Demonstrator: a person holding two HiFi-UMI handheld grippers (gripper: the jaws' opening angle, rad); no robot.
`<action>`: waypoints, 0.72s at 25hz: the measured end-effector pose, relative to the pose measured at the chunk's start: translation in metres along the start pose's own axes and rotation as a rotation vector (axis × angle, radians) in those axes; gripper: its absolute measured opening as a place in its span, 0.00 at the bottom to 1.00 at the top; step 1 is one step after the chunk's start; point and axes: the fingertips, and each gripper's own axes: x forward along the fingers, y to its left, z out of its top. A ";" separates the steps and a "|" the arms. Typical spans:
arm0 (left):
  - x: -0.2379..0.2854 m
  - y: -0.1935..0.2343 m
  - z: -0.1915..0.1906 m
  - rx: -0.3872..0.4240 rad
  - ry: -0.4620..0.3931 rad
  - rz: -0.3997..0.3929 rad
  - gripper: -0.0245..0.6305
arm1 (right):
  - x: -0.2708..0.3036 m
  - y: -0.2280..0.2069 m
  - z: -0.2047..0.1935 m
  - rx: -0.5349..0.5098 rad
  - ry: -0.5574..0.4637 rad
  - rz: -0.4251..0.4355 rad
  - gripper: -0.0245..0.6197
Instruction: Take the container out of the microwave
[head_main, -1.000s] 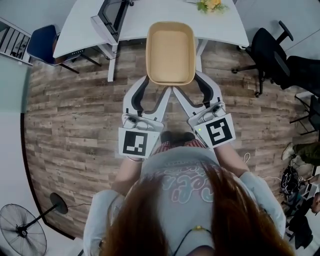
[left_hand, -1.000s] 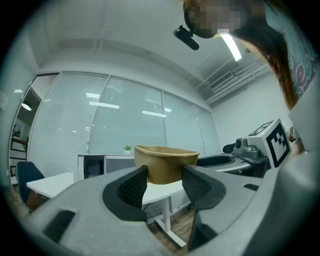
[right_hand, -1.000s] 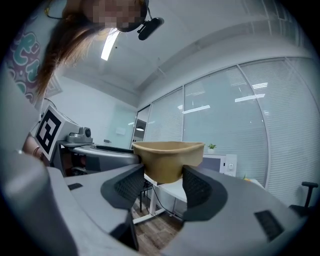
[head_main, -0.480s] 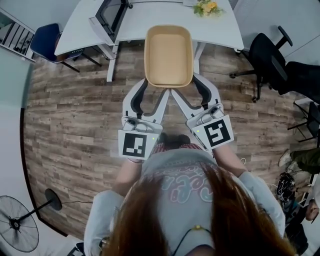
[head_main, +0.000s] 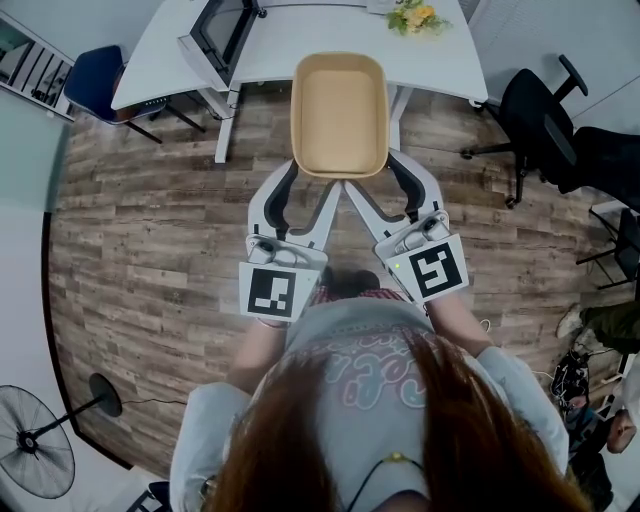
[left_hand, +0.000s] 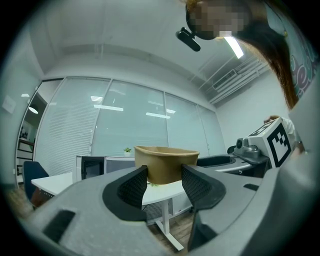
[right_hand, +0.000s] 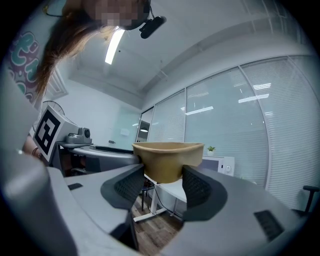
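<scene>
The tan, empty container (head_main: 340, 112) hangs in the air over the wooden floor, in front of the white table. My left gripper (head_main: 312, 178) is shut on its near left corner and my right gripper (head_main: 375, 178) on its near right corner. In the left gripper view the container (left_hand: 165, 157) sits between the dark pads (left_hand: 136, 186) of the left gripper (left_hand: 164, 177). In the right gripper view the container (right_hand: 167, 155) is clamped the same way by the right gripper (right_hand: 163, 177). The microwave (head_main: 222, 30) stands on the table's left part, apart from the container.
The white table (head_main: 440, 60) carries yellow flowers (head_main: 418, 14) at the back. Black office chairs (head_main: 540, 105) stand at the right, a blue chair (head_main: 90, 80) at the left, a floor fan (head_main: 35, 455) at the lower left.
The container and both grippers have drawn slightly back from the table. Both grips on the container stay the same.
</scene>
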 end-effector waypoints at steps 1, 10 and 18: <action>0.001 0.000 0.000 0.001 0.000 0.001 0.36 | 0.000 -0.001 0.000 -0.001 -0.001 0.000 0.40; 0.003 -0.003 -0.005 -0.007 0.009 0.005 0.36 | -0.002 -0.004 -0.005 -0.007 0.014 -0.001 0.40; 0.003 0.000 -0.008 -0.011 0.022 0.000 0.36 | 0.001 -0.002 -0.010 0.004 0.028 0.000 0.40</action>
